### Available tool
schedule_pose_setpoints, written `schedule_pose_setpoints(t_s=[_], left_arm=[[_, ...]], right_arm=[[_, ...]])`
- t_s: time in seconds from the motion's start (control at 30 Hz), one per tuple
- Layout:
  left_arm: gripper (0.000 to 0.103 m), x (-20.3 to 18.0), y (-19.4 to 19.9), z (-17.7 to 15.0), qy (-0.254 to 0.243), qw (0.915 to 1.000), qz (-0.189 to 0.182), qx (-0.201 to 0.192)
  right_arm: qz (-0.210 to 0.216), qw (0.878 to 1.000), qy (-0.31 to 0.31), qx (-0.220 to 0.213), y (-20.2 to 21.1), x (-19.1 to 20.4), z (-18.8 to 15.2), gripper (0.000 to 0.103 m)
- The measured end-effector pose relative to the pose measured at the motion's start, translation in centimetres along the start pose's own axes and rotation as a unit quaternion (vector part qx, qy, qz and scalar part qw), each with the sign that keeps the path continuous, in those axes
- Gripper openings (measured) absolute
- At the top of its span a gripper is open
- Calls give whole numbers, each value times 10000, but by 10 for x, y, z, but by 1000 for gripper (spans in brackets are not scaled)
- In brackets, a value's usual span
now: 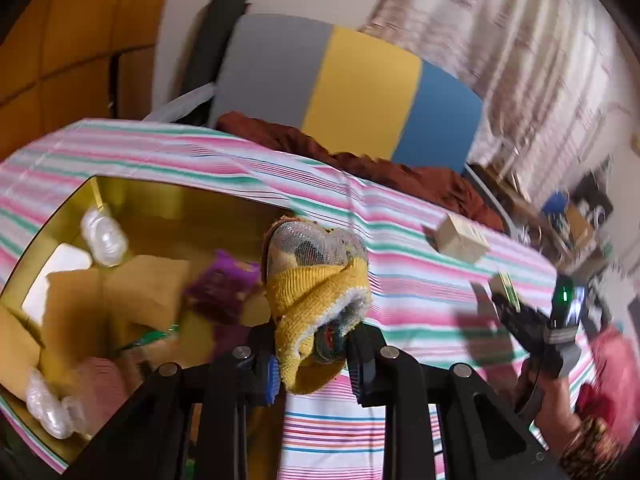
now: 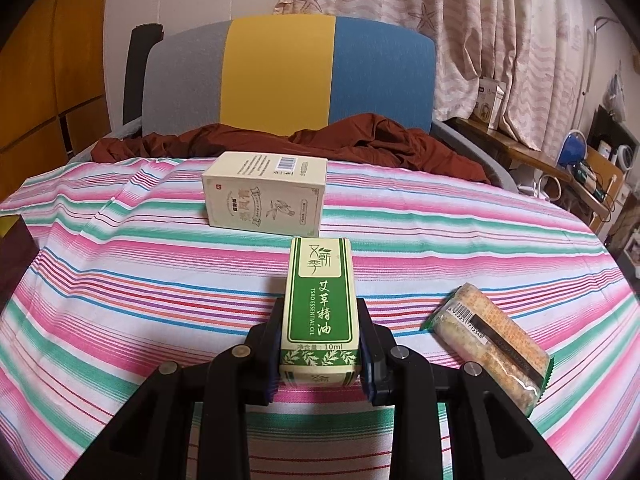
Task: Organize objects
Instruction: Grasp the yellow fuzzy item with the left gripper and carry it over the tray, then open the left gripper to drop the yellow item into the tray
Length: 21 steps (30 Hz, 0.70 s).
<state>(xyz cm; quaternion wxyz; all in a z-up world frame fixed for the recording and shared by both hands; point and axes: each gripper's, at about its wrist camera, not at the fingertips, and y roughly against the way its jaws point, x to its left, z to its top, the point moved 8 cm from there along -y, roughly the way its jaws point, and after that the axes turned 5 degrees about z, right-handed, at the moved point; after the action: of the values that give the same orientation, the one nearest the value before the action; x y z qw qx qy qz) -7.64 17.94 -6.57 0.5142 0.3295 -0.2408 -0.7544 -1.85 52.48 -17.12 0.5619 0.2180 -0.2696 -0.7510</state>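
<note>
My left gripper [image 1: 310,354] is shut on a yellow knitted scrubber with a mesh end [image 1: 316,280], held above the striped cloth at the right rim of a yellow bin [image 1: 180,204]. The bin holds a purple packet [image 1: 222,286], cardboard pieces and white wrapped items. My right gripper [image 2: 320,342] is shut on a green and cream essential oil box [image 2: 320,304], low over the cloth. A cream box [image 2: 264,194] lies beyond it, and a wrapped snack bar [image 2: 492,338] lies to its right. The right gripper also shows in the left wrist view [image 1: 516,312].
A striped pink, green and white cloth [image 2: 120,280] covers the table. A chair with a grey, yellow and blue back [image 2: 280,76] stands behind, with brown fabric [image 2: 320,136] on it. A cluttered shelf [image 2: 580,168] is at the right. A dark box edge [image 2: 14,260] is at the left.
</note>
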Motion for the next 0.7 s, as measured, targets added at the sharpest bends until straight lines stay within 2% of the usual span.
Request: schedule_pose_setpoints(t_s=[0.2, 0.33, 0.5, 0.6, 0.7], left_arm=[[26, 53, -13, 27, 584, 9982, 88, 110], [26, 88, -31, 41, 934, 9949, 275, 252], [26, 122, -54, 50, 1073, 9916, 520, 497], [26, 130, -67, 50, 1206, 9894, 468, 662], [35, 135, -78, 49, 1205, 9875, 618, 801]], right_arm=[[-108, 9999, 71, -60, 4, 0, 1, 31], [-205, 9998, 81, -25, 3, -1, 1, 31], [-303, 9995, 118, 25, 1, -1, 0, 31], [-353, 9992, 173, 76, -1, 0, 0, 31], [-402, 9988, 244, 111, -2, 1, -1, 31]])
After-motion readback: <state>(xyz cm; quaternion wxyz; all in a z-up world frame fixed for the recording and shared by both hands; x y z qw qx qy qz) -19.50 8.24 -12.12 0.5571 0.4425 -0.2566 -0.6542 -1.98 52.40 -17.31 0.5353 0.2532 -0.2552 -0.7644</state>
